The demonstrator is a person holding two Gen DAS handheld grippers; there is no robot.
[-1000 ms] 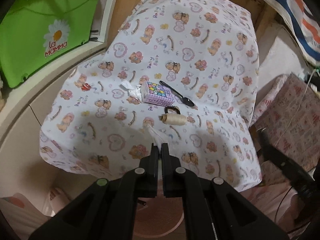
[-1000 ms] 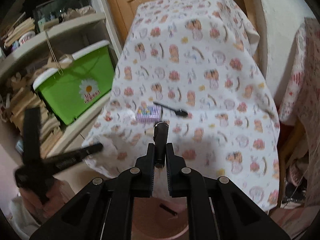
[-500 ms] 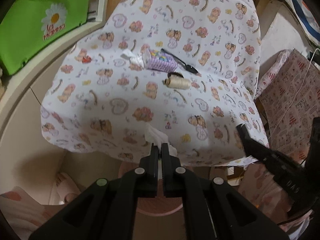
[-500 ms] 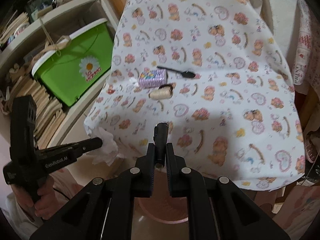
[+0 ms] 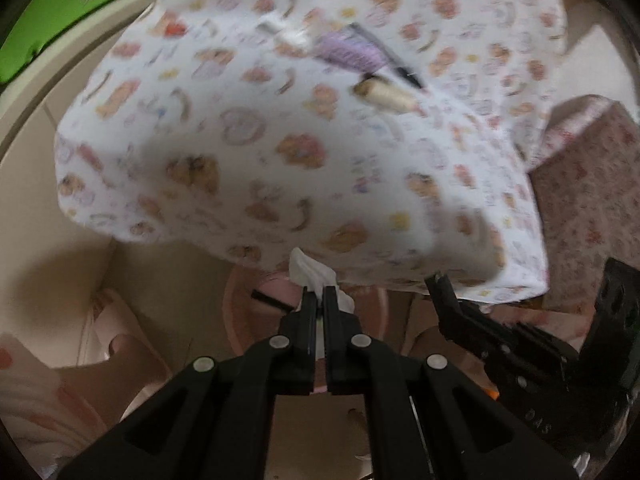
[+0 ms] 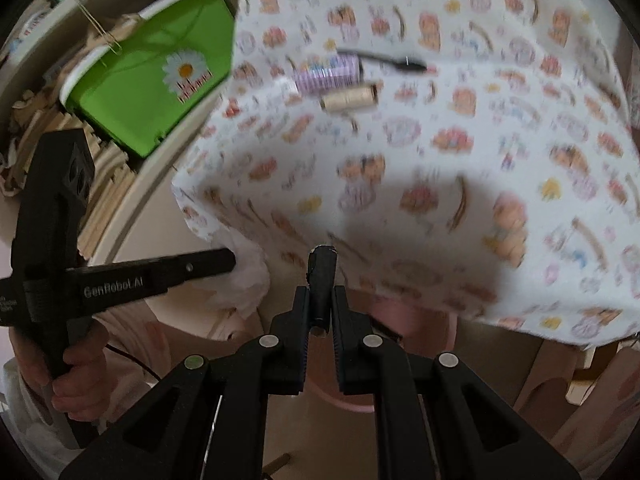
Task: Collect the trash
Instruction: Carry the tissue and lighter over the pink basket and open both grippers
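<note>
**Both loads sit just above the bin**

Beyond the tablecloth's [image 5: 304, 184] near edge, low by the floor, a pink bin [image 5: 240, 312] sits part hidden under the overhang. I have my left gripper [image 5: 319, 294] clamped tight on a crumpled white tissue [image 5: 310, 272], which sticks up past the tips and lies directly over the bin's mouth. My right gripper [image 6: 320, 300] is closed on a short black tube [image 6: 322, 280], its long axis in line with the fingers, pointing forward; the bin's rim [image 6: 400, 312] shows just past and below it. So the drop lies straight down and slightly ahead for both hands, the left looking the better centred. I judge that each needs only to open over the mouth. Left on the table, well back from the edge, are a purple box [image 6: 326, 74], a thread spool [image 6: 350, 98] and a black spoon [image 6: 388, 60].
</note>
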